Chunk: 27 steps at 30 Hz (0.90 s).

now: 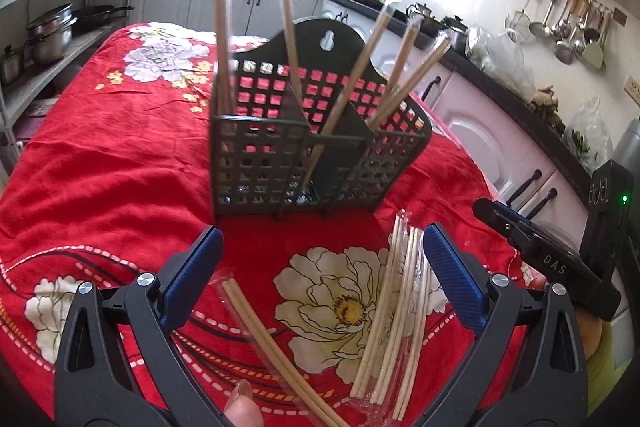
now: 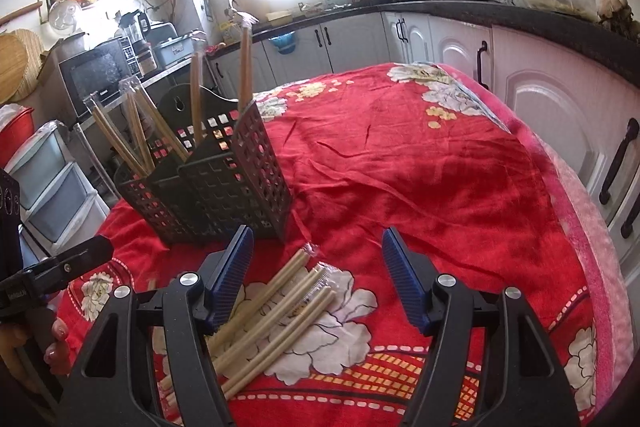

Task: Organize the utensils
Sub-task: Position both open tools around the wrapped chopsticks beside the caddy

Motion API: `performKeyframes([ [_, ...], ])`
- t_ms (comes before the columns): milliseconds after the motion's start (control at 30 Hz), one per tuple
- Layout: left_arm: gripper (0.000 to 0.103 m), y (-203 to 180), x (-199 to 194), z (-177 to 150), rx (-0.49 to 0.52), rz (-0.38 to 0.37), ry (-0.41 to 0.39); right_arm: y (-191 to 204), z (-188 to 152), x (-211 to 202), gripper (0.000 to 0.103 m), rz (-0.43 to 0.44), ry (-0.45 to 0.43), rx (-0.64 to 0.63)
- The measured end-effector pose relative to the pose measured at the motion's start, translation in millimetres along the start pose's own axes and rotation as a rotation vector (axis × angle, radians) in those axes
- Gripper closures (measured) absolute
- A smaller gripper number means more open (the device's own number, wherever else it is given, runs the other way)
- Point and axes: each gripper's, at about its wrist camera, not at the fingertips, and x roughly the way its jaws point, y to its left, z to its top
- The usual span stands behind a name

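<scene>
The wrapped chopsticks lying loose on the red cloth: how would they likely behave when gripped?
The wrapped chopsticks look thin, stiff and light. Their round shafts and clear sleeves probably make them slippery and apt to roll. Lying fanned out, they may scatter if pushed.

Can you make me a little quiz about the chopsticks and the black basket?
1. True or false: the black utensil basket lies on its side.
2. What does the left gripper hold? A) a chopstick B) nothing C) a spoon
3. What colour is the tablecloth under the loose wrapped chopsticks?

Key: 1. False, it stands upright with chopsticks in it. 2. B, it is open. 3. Red with flowers.
</scene>
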Motion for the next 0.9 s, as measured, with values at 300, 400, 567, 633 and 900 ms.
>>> performKeyframes([
  [300, 0.026, -17, 26, -11, 0.053, -0.018, 0.078, -14, -11, 15, 0.05, 0.001, 0.086, 0.033],
  [400, 0.04, -24, 39, -14, 0.077, -0.028, 0.12, -17, -15, 22, 0.055, 0.015, 0.123, 0.042],
  [567, 0.056, -35, 55, -17, 0.12, -0.031, 0.169, -17, -20, 33, 0.065, 0.03, 0.173, 0.041],
  [633, 0.063, -37, 60, -18, 0.132, -0.032, 0.184, -17, -22, 38, 0.068, 0.038, 0.196, 0.046],
  [900, 0.074, -52, 84, -22, 0.199, -0.028, 0.251, -21, -26, 57, 0.076, 0.053, 0.255, 0.077],
])
